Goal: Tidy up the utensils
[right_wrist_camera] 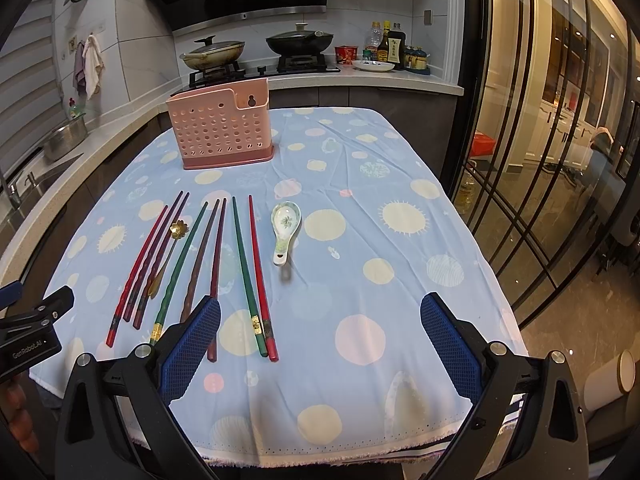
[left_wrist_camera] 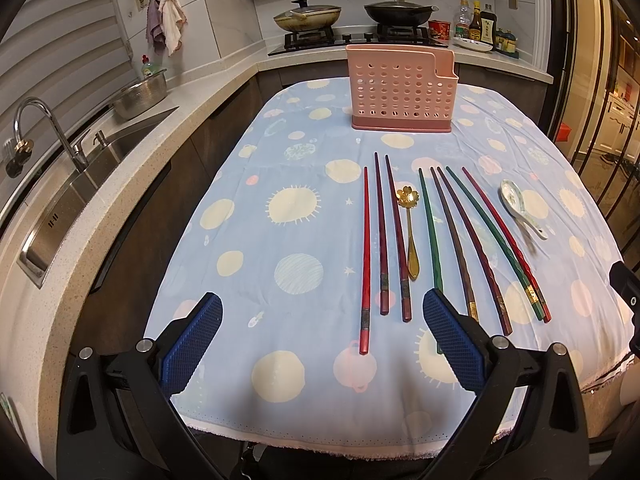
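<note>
Several red, dark and green chopsticks [left_wrist_camera: 383, 236] lie side by side on the blue dotted tablecloth [left_wrist_camera: 296, 184], also in the right wrist view [right_wrist_camera: 240, 264]. A gold flower spoon [left_wrist_camera: 409, 228] lies among them, also in the right wrist view [right_wrist_camera: 168, 256]. A white ceramic spoon [left_wrist_camera: 520, 210] lies to their right, also in the right wrist view [right_wrist_camera: 285, 229]. A pink perforated utensil holder [left_wrist_camera: 402, 90] stands at the table's far side [right_wrist_camera: 222, 128]. My left gripper [left_wrist_camera: 320, 320] is open and empty above the near edge. My right gripper [right_wrist_camera: 320, 324] is open and empty.
A sink with a faucet [left_wrist_camera: 52, 136] and a steel colander [left_wrist_camera: 140, 94] are on the counter to the left. A stove with two pans [left_wrist_camera: 352, 16] and sauce bottles [left_wrist_camera: 478, 22] are behind the table. Glass doors [right_wrist_camera: 560, 160] stand to the right.
</note>
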The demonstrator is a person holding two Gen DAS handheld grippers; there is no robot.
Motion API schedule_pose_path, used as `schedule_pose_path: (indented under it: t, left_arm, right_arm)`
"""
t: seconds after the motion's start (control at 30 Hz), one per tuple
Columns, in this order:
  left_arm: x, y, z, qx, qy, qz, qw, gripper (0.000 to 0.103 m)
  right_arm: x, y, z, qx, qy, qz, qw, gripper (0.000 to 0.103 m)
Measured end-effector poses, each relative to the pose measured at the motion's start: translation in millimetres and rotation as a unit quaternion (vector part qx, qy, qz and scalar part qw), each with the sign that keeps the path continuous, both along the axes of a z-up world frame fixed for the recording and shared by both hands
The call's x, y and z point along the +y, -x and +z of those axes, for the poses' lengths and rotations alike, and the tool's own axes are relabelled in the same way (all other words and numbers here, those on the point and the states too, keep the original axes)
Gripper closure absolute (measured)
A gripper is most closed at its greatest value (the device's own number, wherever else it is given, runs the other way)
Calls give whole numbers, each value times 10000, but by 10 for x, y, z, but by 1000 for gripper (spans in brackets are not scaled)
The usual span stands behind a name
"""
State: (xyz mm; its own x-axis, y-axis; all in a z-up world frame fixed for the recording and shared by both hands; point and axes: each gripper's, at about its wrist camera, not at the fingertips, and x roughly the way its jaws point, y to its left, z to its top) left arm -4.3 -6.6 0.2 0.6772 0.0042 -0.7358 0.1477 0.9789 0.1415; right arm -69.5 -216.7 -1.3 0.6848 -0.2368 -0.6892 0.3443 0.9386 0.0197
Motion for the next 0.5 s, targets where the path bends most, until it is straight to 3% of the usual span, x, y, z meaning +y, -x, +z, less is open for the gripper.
schedule_pose_path:
  t: [0.5]
  left_arm:
    - [1, -1, 0, 9, 0, -3, 10000, 7]
  right_arm:
    - [3, 1, -8, 4, -12, 8, 10000, 7]
